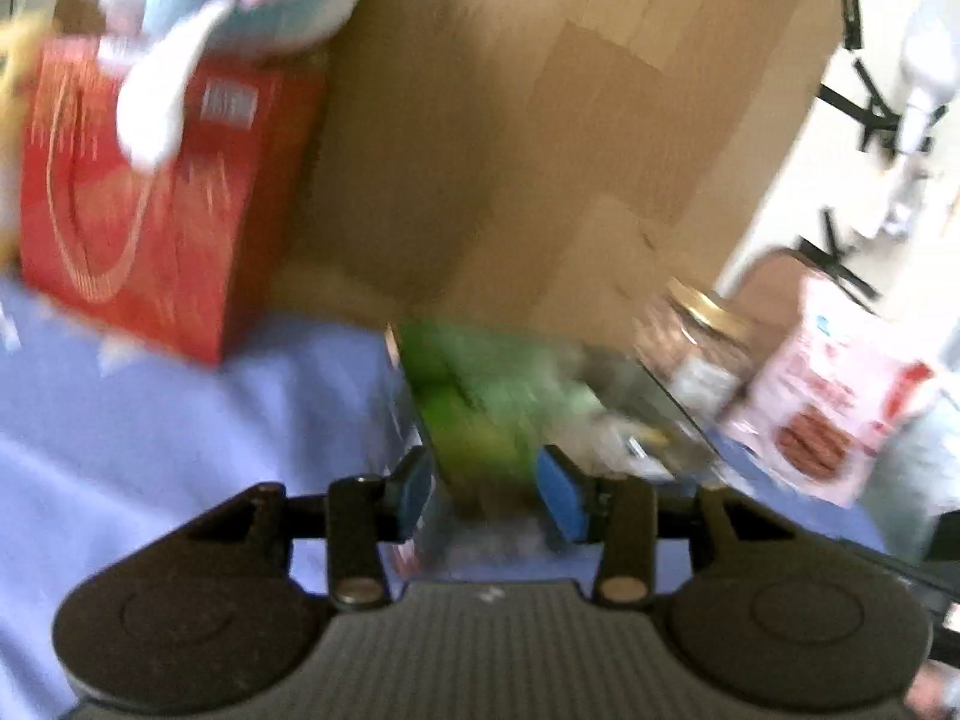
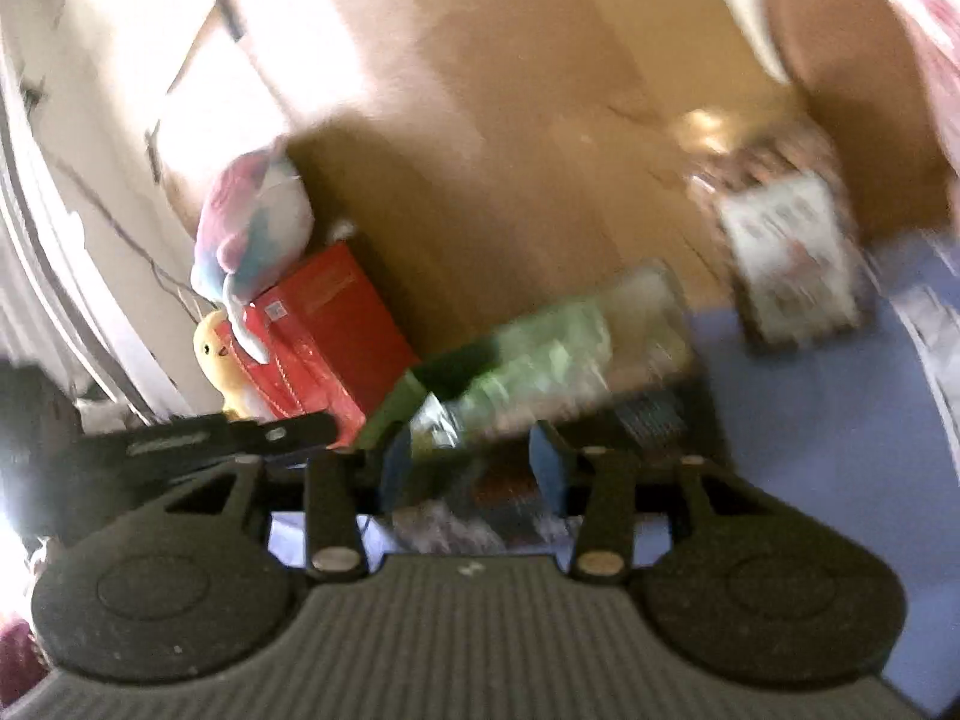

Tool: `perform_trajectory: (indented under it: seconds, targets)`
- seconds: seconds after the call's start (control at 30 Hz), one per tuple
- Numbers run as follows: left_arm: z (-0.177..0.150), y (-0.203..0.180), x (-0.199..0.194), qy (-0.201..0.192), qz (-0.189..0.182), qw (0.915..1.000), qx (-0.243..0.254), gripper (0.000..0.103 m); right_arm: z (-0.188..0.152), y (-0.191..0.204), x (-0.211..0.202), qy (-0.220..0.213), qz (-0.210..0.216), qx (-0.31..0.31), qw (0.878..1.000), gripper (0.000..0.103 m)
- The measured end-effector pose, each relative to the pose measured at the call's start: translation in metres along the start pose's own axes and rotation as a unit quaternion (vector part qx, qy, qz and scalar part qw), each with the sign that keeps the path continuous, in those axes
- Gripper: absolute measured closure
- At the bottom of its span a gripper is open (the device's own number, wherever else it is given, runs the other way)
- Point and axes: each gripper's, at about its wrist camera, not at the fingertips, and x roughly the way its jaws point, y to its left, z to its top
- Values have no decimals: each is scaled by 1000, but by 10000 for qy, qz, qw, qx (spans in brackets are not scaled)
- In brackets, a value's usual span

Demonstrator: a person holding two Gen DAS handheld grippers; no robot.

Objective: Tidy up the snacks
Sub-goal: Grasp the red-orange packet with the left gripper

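Note:
A green snack packet point(image 1: 474, 408) lies on the lilac cloth point(image 1: 150, 432), just ahead of my left gripper point(image 1: 487, 495). The blue pads stand apart, with the packet's near end in the gap; blur hides any contact. In the right wrist view the same green packet point(image 2: 540, 348) lies slanted in front of my right gripper point(image 2: 474, 474). Its jaws also stand apart, with the packet's lower end between them. A jar with a gold lid point(image 1: 696, 336) and a pink biscuit bag point(image 1: 828, 408) stand to the right.
A red box point(image 1: 150, 192) with a pastel plush toy point(image 1: 228, 0) on top stands at the left, against a large cardboard box point(image 1: 540, 120). A yellow plush chick point(image 2: 219, 354) sits beside the red box point(image 2: 324, 336). A black tool part point(image 2: 228, 438) reaches in from the left.

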Motion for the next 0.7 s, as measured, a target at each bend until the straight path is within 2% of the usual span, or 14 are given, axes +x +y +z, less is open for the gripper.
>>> perform_trajectory:
  seconds: [0.17, 0.27, 0.37, 0.43, 0.57, 0.7]
  targets:
    - [-45, 0, 7, 781, -403, 9956, -337, 60, -28, -22, -11, 390, -155, 506, 9978, 55]
    - [-62, -4, 16, 1004, -257, 9939, -377, 56, -32, -19, -3, 595, -82, 566, 9966, 55]
    - [-72, -12, 24, 990, -63, 9948, -251, 56, -35, -15, 13, 815, -245, 420, 9955, 55]
    - [-76, -20, 25, 925, 34, 9956, -112, 55, -39, -14, 17, 832, -76, 426, 9956, 56]
    - [-84, -28, 21, 825, 141, 9964, 117, 55, -45, -15, 15, 1199, 485, 557, 9900, 54]
    - [-83, -19, 15, 830, -3, 9965, -60, 55, -48, -30, 7, 1290, 1143, 1254, 9770, 54]
